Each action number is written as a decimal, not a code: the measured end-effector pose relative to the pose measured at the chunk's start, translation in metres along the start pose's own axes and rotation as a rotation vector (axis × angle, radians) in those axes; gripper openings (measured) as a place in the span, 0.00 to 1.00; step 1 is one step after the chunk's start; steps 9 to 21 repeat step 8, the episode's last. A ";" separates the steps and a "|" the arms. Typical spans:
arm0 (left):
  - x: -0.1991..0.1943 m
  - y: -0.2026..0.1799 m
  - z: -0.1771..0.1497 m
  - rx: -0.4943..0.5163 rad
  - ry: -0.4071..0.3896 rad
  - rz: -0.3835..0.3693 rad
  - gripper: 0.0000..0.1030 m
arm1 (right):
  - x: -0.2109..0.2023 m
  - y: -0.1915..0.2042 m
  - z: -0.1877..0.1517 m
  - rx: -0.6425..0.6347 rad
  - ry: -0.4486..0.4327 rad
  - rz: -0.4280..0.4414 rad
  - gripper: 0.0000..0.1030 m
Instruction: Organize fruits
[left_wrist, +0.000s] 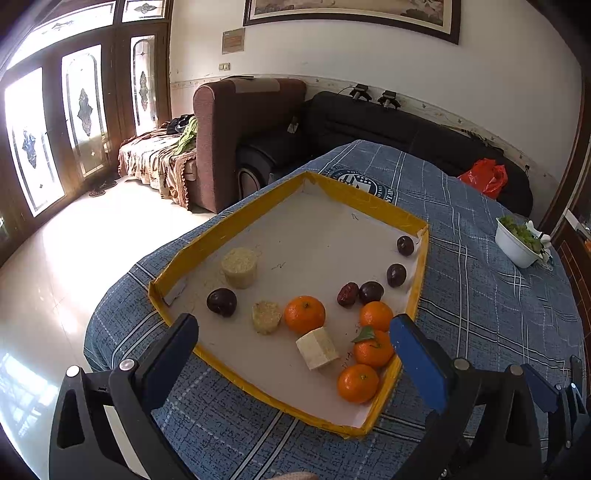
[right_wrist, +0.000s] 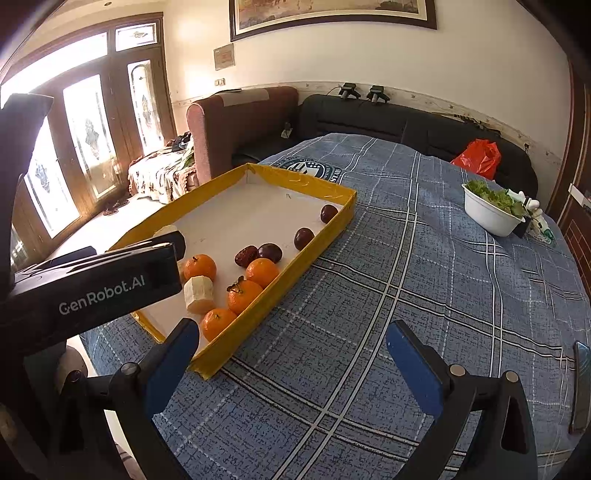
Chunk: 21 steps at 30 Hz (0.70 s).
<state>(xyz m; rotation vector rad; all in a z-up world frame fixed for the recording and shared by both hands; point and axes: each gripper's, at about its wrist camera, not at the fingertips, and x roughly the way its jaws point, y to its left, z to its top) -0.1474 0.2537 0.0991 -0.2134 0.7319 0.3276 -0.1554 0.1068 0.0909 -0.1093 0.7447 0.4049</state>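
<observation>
White plastered wall (left_wrist: 369, 59) with dark-framed picture (left_wrist: 351, 14). Brown upholstered armchair (left_wrist: 236, 125) beside black leather sofa (left_wrist: 369, 122). Tall wooden doors with patterned glass panes (left_wrist: 81, 110), strong daylight entering. Glossy pale tiled floor (left_wrist: 55, 266).

We saw a blue plaid tablecloth (right_wrist: 369, 295), white salad bowl (right_wrist: 487, 218), red plastic bag (right_wrist: 478, 157), brown armchair (left_wrist: 236, 122).

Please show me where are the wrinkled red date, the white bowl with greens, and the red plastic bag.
red date (left_wrist: 348, 294): left wrist view, middle of its wrinkled skin.
white bowl (right_wrist: 487, 216): right wrist view, outer wall.
red plastic bag (right_wrist: 478, 157): right wrist view, middle of the bag.
</observation>
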 end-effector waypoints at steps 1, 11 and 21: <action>-0.002 0.001 0.002 0.002 -0.006 0.001 1.00 | 0.000 0.000 0.000 -0.001 0.001 0.001 1.00; -0.025 -0.003 0.021 0.013 -0.080 0.025 1.00 | -0.007 -0.014 0.000 0.047 -0.015 -0.004 1.00; -0.025 -0.003 0.021 0.013 -0.080 0.025 1.00 | -0.007 -0.014 0.000 0.047 -0.015 -0.004 1.00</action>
